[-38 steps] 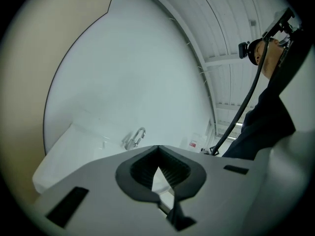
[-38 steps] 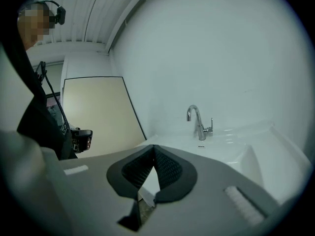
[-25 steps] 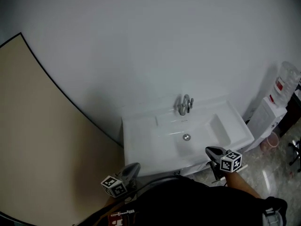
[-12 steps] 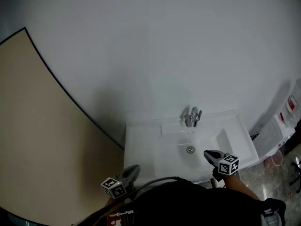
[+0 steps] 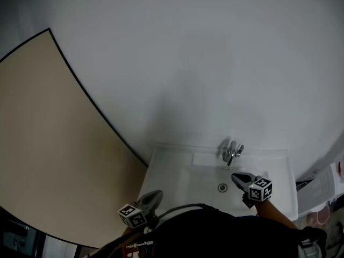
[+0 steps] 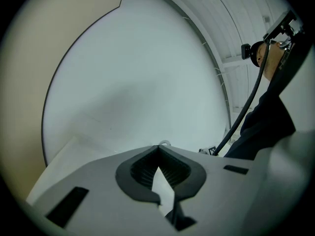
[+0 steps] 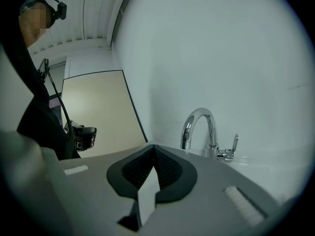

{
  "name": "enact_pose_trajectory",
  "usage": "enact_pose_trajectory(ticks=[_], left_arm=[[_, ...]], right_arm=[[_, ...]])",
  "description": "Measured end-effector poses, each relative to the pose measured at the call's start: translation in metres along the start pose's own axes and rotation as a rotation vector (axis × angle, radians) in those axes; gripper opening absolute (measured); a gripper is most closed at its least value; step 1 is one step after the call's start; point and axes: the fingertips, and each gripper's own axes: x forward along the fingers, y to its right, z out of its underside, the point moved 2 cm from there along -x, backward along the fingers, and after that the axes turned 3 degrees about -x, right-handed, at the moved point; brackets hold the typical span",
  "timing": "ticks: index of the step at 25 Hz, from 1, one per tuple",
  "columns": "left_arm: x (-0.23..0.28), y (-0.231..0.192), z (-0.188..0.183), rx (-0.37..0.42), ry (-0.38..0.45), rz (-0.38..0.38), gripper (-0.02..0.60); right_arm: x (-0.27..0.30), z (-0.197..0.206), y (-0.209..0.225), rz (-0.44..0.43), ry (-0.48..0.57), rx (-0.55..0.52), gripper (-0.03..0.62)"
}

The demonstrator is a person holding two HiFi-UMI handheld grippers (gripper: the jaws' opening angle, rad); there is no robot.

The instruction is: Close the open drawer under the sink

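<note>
Where chrome faucet (image 5: 231, 152) arches, glossy rectangular sink (image 5: 173, 177)

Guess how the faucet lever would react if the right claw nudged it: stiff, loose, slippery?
The lever is a thin upright chrome piece, so it would probably pivot easily. Its shiny finish looks slick; the right claw would likely slide off. The faucet seems fixed to the sink, so it should not tip.

Drawer unseen beneath sink (image 5: 174, 177)
</note>
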Motion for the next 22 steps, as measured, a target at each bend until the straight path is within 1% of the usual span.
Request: enact_pose_trajectory(ticks=[3,5,8,11,15,17,19,20,22], left_arm=[[0.006,0.001,0.004,0.006,0.013,-0.04,0.0],[0.009,0.001,0.006,0.002,0.014,-0.05,0.0],[0.01,-0.003,0.006,-0.005,0.011,-0.048,0.0],[0.012,-0.014,0.001,-0.022,0.001,-0.017,0.0],[0.024,-0.028,-0.012,-0.03,-0.021,0.098,0.0],[0.029,-0.038,-0.018,-0.047,-0.05,0.152,0.0],[0.034,-0.044,-0.018,-0.033,-0.119,0.21,0.0],[0.038,-0.045,-0.015,-0.027,-0.156,0.251,0.0],[0.05,-0.04,-0.007,-0.046,-0.218,0.346,0.0]], right_arm=[[0.007,-0.001,0.015,-0.034,-0.009,-0.007,0.002],[0.013,-0.002,0.022,-0.045,-0.013,-0.008,0.002],[0.018,-0.002,0.022,-0.047,-0.013,-0.005,0.002],[0.016,0.002,0.019,-0.002,-0.016,0.009,0.002],[0.005,0.002,0.017,0.127,0.013,0.067,0.002],[0.001,0.0,0.009,0.186,0.032,0.097,0.002],[-0.012,0.004,-0.003,0.253,0.044,0.121,0.002],[-0.024,0.009,-0.008,0.302,0.05,0.138,0.002],[-0.053,0.022,-0.018,0.413,0.063,0.176,0.0]])
